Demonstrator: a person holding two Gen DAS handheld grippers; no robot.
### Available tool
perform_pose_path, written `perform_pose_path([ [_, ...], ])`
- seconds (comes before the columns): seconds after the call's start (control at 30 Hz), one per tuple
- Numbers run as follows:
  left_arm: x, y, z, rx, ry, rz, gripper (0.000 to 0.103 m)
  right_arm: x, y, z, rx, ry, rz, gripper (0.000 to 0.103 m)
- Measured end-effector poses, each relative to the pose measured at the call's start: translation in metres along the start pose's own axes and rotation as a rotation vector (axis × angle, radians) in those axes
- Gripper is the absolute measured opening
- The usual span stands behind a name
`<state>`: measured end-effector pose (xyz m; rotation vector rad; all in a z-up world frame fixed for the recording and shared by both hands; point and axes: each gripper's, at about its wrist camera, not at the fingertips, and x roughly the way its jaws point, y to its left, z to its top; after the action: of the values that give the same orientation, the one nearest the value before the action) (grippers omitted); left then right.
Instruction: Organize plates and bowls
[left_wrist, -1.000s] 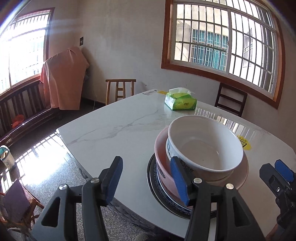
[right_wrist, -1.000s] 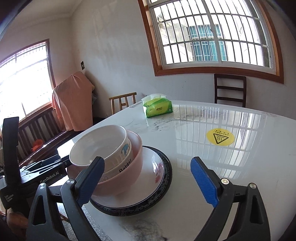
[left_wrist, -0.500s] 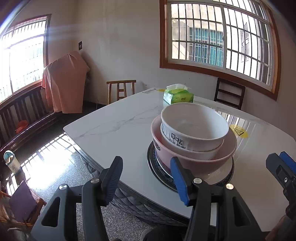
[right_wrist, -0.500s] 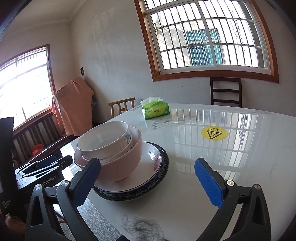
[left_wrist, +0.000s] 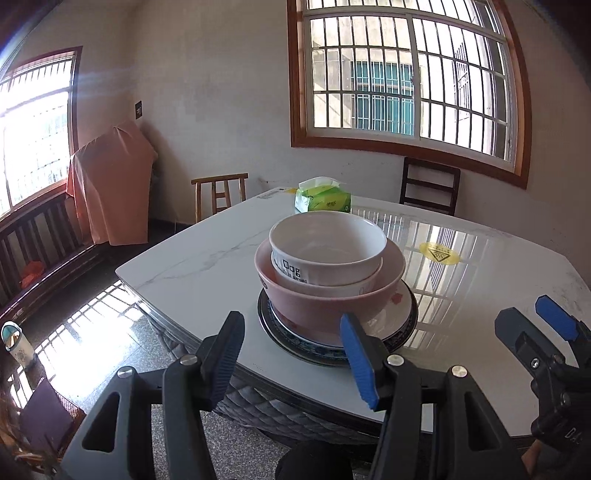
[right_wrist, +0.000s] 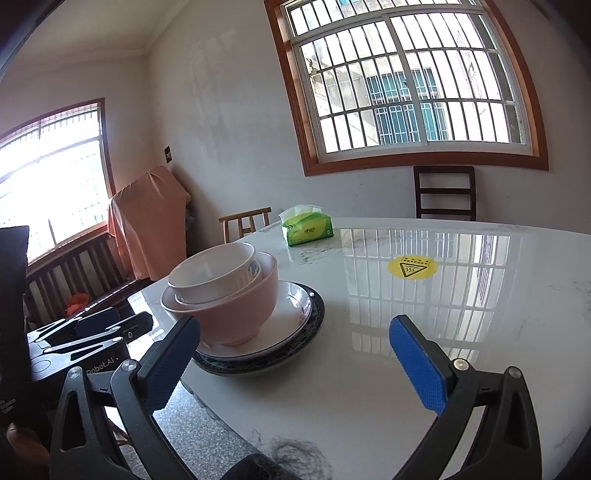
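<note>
The left tool (left_wrist: 291, 354) is spread wide and holds nothing, just short of the worktop (left_wrist: 192, 266) edge; the right tool (right_wrist: 291, 354) gapes wide too, empty above the worktop. At twelve o'clock from the left tool stands the stack: white bowl (left_wrist: 327, 245) inside pink bowl (left_wrist: 317, 302), on a white plate (left_wrist: 395, 310) over a dark-rimmed plate (left_wrist: 400, 338). A tissue pack (left_wrist: 323, 199) lies beyond, a yellow sticker (left_wrist: 439, 253) at one o'clock.

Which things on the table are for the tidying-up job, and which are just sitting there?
For the job:
white bowl
pink bowl
white plate
dark-rimmed plate

Just sitting there:
green tissue pack
yellow warning sticker
clump of hair at the table edge
</note>
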<state>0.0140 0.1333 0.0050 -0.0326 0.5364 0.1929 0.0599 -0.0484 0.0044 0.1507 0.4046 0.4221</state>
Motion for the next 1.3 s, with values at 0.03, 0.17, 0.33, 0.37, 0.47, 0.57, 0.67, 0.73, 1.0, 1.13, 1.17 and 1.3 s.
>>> perform_pose_path([
  [0.03, -0.002, -0.001, 0.000, -0.002, -0.001, -0.001, 0.055, -0.002, 0.000, -0.001, -0.001, -0.003, -0.003, 0.102],
  [0.17, -0.007, -0.003, 0.003, 0.001, 0.000, -0.003, 0.056, -0.008, -0.001, -0.002, -0.004, -0.010, -0.005, 0.102],
  [0.33, -0.017, -0.005, 0.002, 0.010, -0.014, -0.005, 0.059, -0.011, -0.001, -0.002, -0.005, -0.013, -0.006, 0.102],
  [0.37, -0.018, -0.006, 0.002, 0.010, -0.015, -0.006, 0.059, -0.010, -0.001, -0.001, -0.006, -0.013, -0.006, 0.102],
  [0.47, -0.022, -0.007, 0.002, 0.014, -0.024, -0.001, 0.061, -0.011, 0.000, -0.001, -0.014, -0.011, -0.007, 0.102],
  [0.57, -0.025, -0.008, 0.001, 0.011, -0.026, -0.002, 0.063, -0.012, 0.000, -0.002, -0.009, -0.014, -0.005, 0.102],
  [0.67, -0.027, -0.009, 0.000, 0.011, -0.027, -0.003, 0.063, -0.013, 0.000, -0.002, -0.010, -0.016, -0.007, 0.102],
  [0.73, -0.028, -0.010, -0.001, 0.011, -0.025, -0.003, 0.063, -0.014, -0.001, -0.002, -0.011, -0.019, -0.007, 0.102],
  [1.0, -0.032, -0.017, -0.002, 0.019, -0.019, -0.006, 0.064, -0.015, -0.002, -0.005, -0.013, -0.013, -0.007, 0.103],
  [1.13, -0.031, -0.020, -0.003, 0.024, -0.005, -0.009, 0.065, -0.017, -0.006, -0.007, -0.007, -0.011, -0.010, 0.103],
  [1.17, -0.031, -0.021, -0.003, 0.025, 0.000, -0.010, 0.066, -0.017, -0.007, -0.007, -0.006, -0.011, -0.012, 0.103],
  [1.3, -0.029, -0.024, -0.003, 0.029, 0.016, -0.011, 0.070, -0.019, -0.014, -0.009, -0.001, -0.002, -0.020, 0.103],
])
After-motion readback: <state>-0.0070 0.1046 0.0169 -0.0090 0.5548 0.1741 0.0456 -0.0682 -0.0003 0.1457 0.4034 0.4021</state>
